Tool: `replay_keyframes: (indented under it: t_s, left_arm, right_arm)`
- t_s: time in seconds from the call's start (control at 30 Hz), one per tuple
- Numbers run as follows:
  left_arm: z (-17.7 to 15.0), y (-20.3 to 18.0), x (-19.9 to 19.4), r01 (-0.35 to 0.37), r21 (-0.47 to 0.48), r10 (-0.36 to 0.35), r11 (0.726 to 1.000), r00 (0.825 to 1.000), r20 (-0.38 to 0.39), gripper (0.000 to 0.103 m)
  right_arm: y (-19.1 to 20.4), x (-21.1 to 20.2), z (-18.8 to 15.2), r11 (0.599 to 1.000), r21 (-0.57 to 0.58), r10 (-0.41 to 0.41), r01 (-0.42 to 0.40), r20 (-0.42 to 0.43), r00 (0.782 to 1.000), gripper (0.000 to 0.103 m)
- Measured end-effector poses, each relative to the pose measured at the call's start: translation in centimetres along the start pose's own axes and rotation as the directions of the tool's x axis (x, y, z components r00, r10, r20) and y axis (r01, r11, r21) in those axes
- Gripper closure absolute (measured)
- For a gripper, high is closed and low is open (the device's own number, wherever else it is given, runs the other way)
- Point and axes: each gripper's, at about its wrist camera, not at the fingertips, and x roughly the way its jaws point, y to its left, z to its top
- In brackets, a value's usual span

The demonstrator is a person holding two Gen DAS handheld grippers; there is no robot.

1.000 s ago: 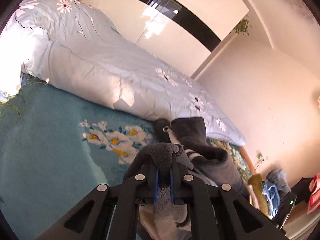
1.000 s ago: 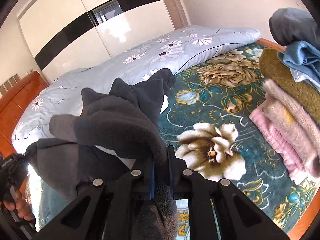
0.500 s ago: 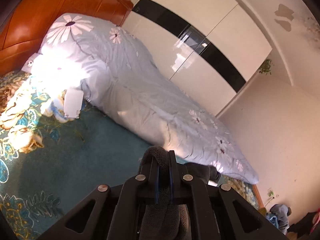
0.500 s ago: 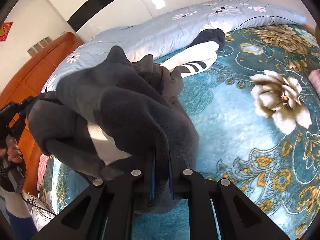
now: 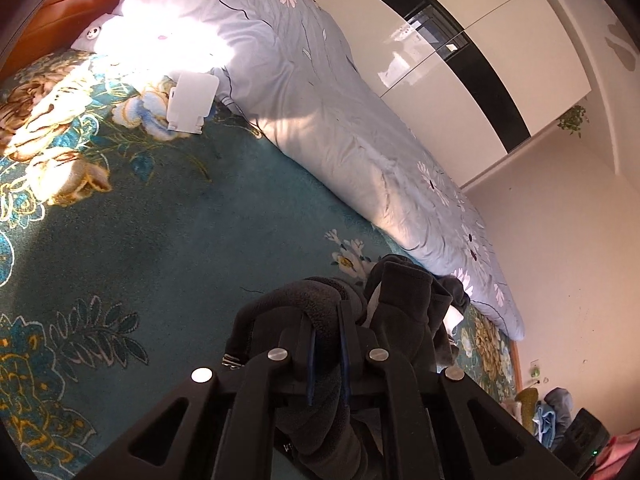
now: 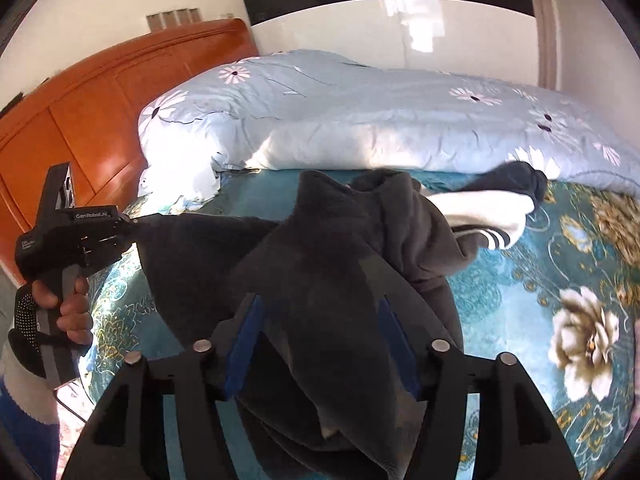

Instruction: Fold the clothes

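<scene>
On the teal floral bedspread (image 6: 560,264), beside the pale blue daisy-print duvet (image 6: 360,120), a dark grey fleece garment (image 6: 320,264) is spread — one end pinched tight in the left gripper (image 5: 328,344). The right gripper (image 6: 320,344) is opening, fleece draped loosely between its blue pads (image 6: 244,340).

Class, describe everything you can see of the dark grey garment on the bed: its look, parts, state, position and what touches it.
The dark grey garment looks like thick, soft fleece, with a white part bearing dark stripes and a dark cuff. It lies bunched and stretched across the teal flowered blanket, its far end against the pale blue quilt. The left hand-held gripper pinches one edge; the right hand-held gripper is opening, fabric draped between its fingers.
</scene>
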Motion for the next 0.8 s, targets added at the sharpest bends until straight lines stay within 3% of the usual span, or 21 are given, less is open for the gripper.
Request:
replay_keyframes:
  t_s: [0.17, 0.3, 0.47, 0.53, 0.57, 0.6, 0.67, 0.8]
  left_arm:
    - [-0.3, 0.2, -0.1, 0.007, -0.004, -0.008, 1.000, 1.000, -0.024, 0.092]
    - [-0.4, 0.3, -0.2, 0.004, 0.002, -0.004, 1.000, 0.999, -0.034, 0.091]
    - [-0.6, 0.5, -0.1, -0.010, -0.005, 0.010, 1.000, 0.999, -0.052, 0.091]
    - [-0.6, 0.5, -0.1, -0.013, -0.001, 0.013, 1.000, 0.998, -0.053, 0.091]
    - [-0.6, 0.4, -0.1, -0.017, 0.003, 0.017, 1.000, 0.998, -0.055, 0.091]
    - [-0.6, 0.4, -0.1, -0.020, 0.007, 0.020, 1.000, 0.998, -0.056, 0.091]
    - [-0.6, 0.4, 0.0, -0.022, 0.008, 0.023, 1.000, 0.998, -0.058, 0.091]
    - [-0.7, 0.5, 0.2, -0.025, 0.008, 0.025, 1.000, 0.998, -0.065, 0.090]
  right_arm:
    - [3.5, 4.4, -0.1, 0.992, -0.113, 0.036, -0.048, -0.110, 0.993, 0.036]
    - [5.6, 8.3, -1.5, 0.973, -0.231, -0.040, -0.006, -0.192, 0.981, 0.036]
    - [6.2, 10.9, -2.0, 0.952, -0.293, -0.152, 0.084, -0.217, 0.964, 0.037]
    - [5.5, 10.9, -1.6, 0.959, -0.260, -0.174, 0.117, -0.208, 0.963, 0.059]
    - [4.6, 10.5, -1.2, 0.971, -0.211, -0.155, 0.111, -0.205, 0.967, 0.075]
    - [3.8, 10.1, -0.9, 0.982, -0.161, -0.134, 0.102, -0.201, 0.970, 0.082]
    - [1.6, 8.9, -0.1, 0.995, -0.052, -0.095, 0.087, -0.175, 0.980, 0.092]
    - [-4.4, 4.1, 1.4, 0.982, 0.148, -0.113, 0.120, -0.051, 0.992, 0.093]
